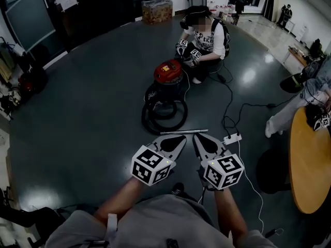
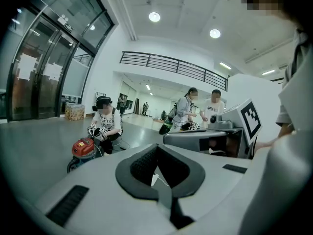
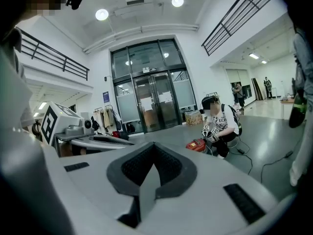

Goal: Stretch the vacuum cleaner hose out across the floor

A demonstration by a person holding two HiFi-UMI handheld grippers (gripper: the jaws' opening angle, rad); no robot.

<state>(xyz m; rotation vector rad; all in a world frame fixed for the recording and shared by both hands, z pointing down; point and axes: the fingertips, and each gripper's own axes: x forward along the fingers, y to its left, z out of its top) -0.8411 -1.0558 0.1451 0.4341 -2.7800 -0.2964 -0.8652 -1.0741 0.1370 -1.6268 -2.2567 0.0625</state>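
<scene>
A red vacuum cleaner (image 1: 168, 71) stands on the dark floor, with its black hose (image 1: 164, 113) coiled in loops in front of it. A metal wand (image 1: 183, 132) lies on the floor just past the coil. My left gripper (image 1: 176, 137) and right gripper (image 1: 198, 136) are side by side, both shut and empty, tips short of the wand. The vacuum cleaner (image 2: 83, 148) shows left in the left gripper view, past my left gripper (image 2: 157, 153). In the right gripper view, the vacuum cleaner (image 3: 197, 144) lies beyond my right gripper (image 3: 153, 151).
A person (image 1: 202, 40) crouches behind the vacuum holding two grippers. A white power strip (image 1: 232, 138) with a cable lies right of my grippers. A round wooden table (image 1: 309, 161) stands at the right, a seated person's legs (image 1: 282, 119) beside it. A cardboard box (image 1: 156, 10) sits far back.
</scene>
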